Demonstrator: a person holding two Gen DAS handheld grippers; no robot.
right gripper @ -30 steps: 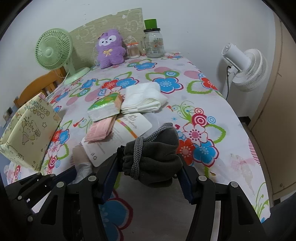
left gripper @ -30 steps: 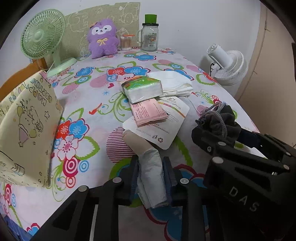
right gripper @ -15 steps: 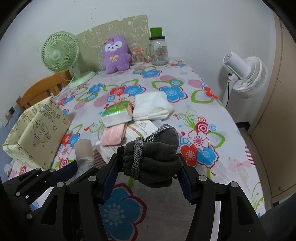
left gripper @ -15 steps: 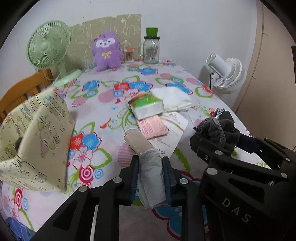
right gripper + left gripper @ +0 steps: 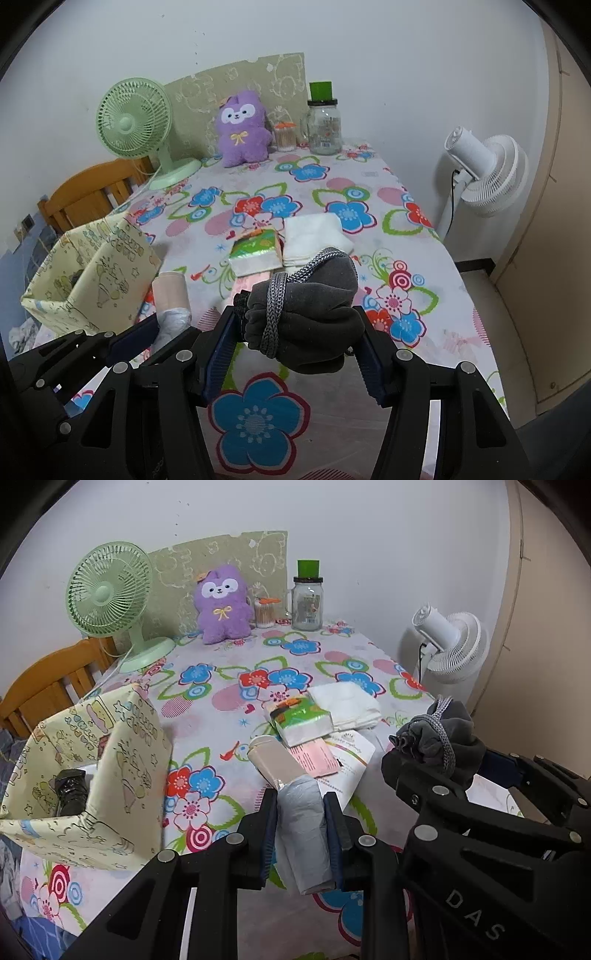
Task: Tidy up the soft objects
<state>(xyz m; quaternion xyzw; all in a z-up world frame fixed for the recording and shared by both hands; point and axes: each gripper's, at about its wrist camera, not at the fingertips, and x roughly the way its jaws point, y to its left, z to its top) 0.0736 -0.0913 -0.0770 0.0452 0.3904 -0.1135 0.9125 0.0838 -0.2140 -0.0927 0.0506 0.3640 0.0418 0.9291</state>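
Note:
My left gripper [image 5: 301, 812] is shut on a rolled beige and grey sock [image 5: 291, 794], held above the table's near edge; it also shows in the right wrist view [image 5: 170, 302]. My right gripper [image 5: 295, 332] is shut on a dark grey sock bundle [image 5: 310, 317], to the right of the left gripper [image 5: 439, 738]. A pale yellow patterned fabric box [image 5: 92, 775] stands open at the left, with a dark item [image 5: 72, 790] inside. A green tissue pack [image 5: 299, 720], folded white cloth [image 5: 347, 705] and a pink packet [image 5: 314, 755] lie mid-table.
A floral tablecloth [image 5: 221, 686] covers the table. At the back stand a green desk fan [image 5: 110, 598], a purple plush toy [image 5: 221, 605], a cotton swab jar [image 5: 265, 611] and a glass jar [image 5: 307, 602]. A white floor fan [image 5: 450, 646] stands at right, a wooden chair [image 5: 48, 686] at left.
Both grippers have lifted and drawn back from the table with their socks still held. The fabric box's open inside has come into view at the left.

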